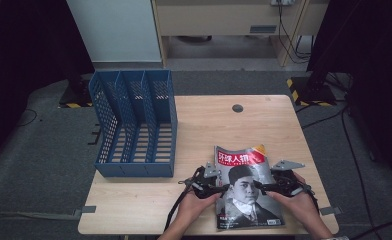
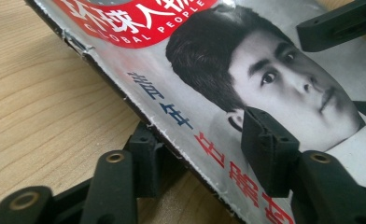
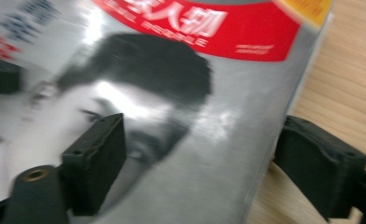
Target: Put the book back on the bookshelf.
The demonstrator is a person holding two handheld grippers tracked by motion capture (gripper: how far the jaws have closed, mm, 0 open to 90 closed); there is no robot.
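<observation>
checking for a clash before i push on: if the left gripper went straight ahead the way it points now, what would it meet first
Probably the right gripper. The left gripper straddles the near edge of the magazine, one jaw over the cover, one by the edge, and points across it. The other gripper's jaw sits over the far side; depth is unclear.

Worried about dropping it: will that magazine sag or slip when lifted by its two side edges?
The magazine is thin, so probably sags between the grippers. Its glossy cover may slip. The worn spine edge could tear.
</observation>
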